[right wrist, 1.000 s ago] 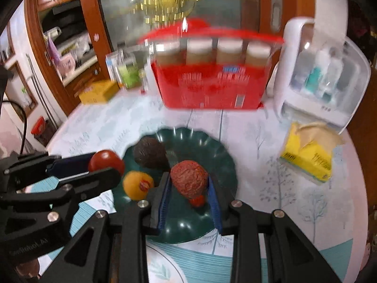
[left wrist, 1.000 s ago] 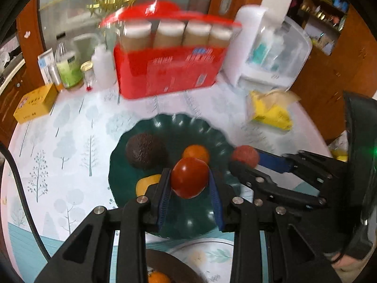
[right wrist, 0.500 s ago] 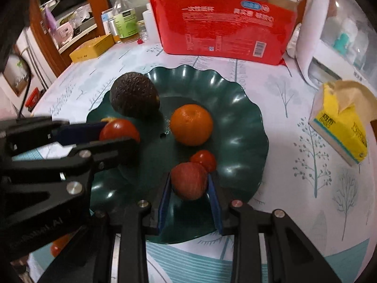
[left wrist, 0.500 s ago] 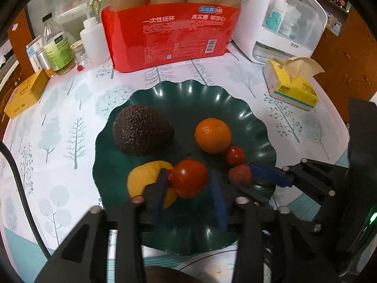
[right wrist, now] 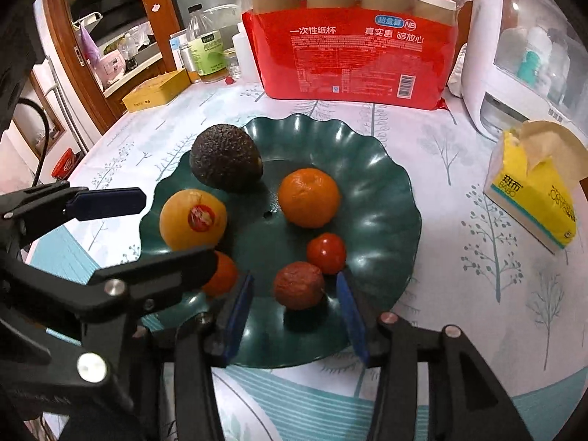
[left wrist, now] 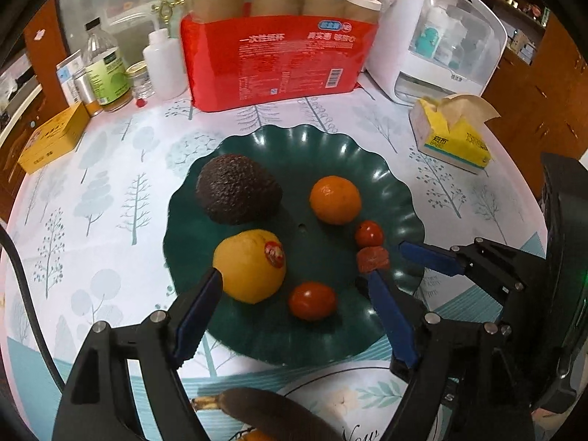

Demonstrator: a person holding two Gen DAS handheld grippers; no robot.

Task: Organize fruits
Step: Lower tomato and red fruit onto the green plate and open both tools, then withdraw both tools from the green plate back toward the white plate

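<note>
A dark green scalloped plate [left wrist: 352,154] [right wrist: 389,198] holds an avocado [left wrist: 237,193] [right wrist: 225,156], an orange [left wrist: 334,199] [right wrist: 308,197], a yellow fruit with a sticker [left wrist: 250,265] [right wrist: 193,218], a small tomato [left wrist: 368,232] [right wrist: 326,252], a wrinkled brown-red fruit [left wrist: 372,259] [right wrist: 298,284] and a red tomato [left wrist: 311,300] [right wrist: 220,273]. My left gripper [left wrist: 294,286] is open, its fingers either side of the red tomato, apart from it. My right gripper [right wrist: 294,290] is open around the wrinkled fruit, not touching it.
A red pack of paper cups [left wrist: 279,58] stands behind the plate, with bottles [left wrist: 106,73] and a yellow box [left wrist: 47,141] to the left. A white appliance [left wrist: 441,36] and a yellow tissue pack [left wrist: 452,136] are at right. A white plate with a dark banana [left wrist: 279,415] is nearest me.
Both grippers came down to the green plate and opened. The left let go of the red tomato, the right let go of the wrinkled fruit; both fruits now lie on the plate.
</note>
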